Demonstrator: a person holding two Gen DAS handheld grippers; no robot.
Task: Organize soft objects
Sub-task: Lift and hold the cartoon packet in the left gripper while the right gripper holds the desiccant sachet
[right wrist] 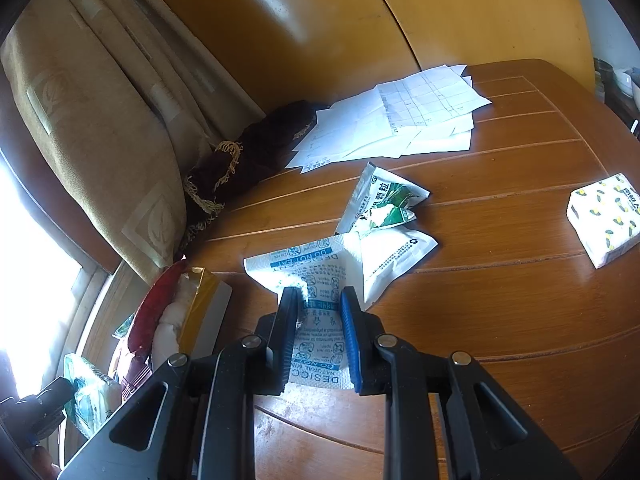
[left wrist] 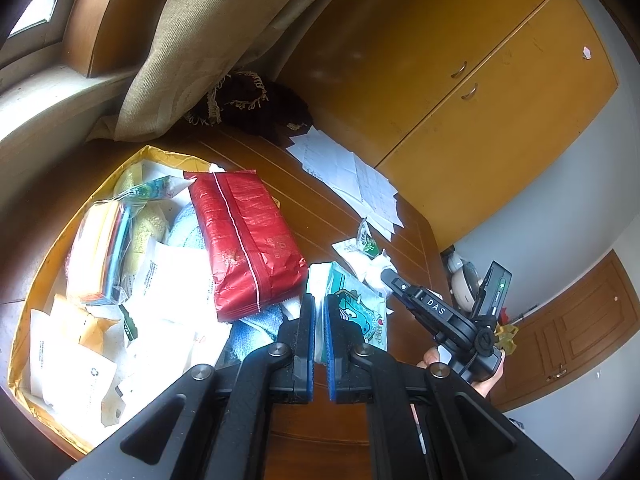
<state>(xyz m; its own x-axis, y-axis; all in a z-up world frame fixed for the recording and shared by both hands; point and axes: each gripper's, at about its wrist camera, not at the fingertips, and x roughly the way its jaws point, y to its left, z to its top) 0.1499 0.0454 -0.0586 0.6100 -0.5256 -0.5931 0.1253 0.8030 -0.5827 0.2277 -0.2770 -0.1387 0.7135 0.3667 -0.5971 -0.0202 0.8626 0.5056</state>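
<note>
My left gripper [left wrist: 319, 308] is shut on a tissue pack with a green cartoon print [left wrist: 356, 312], held next to a yellow box [left wrist: 36, 280] full of soft packets. A red tissue pack [left wrist: 244, 240] lies across the box's near corner. My right gripper [right wrist: 319, 300] has its jaws around a white desiccant pouch with blue print [right wrist: 316, 276] lying on the wooden table [right wrist: 500, 320]. The right gripper [left wrist: 400, 284] also shows in the left wrist view, low over white packets [left wrist: 360, 256]. A green-and-white sachet [right wrist: 384, 200] and a white packet [right wrist: 396, 256] lie just beyond the pouch.
Loose paper sheets [right wrist: 400, 124] lie at the table's far side beside a dark fringed cloth [right wrist: 248, 160]. A white tissue pack with lemon print [right wrist: 606, 220] sits at the right. A beige curtain [right wrist: 100, 128] hangs at the left; yellow cabinet doors [left wrist: 460, 60] stand behind.
</note>
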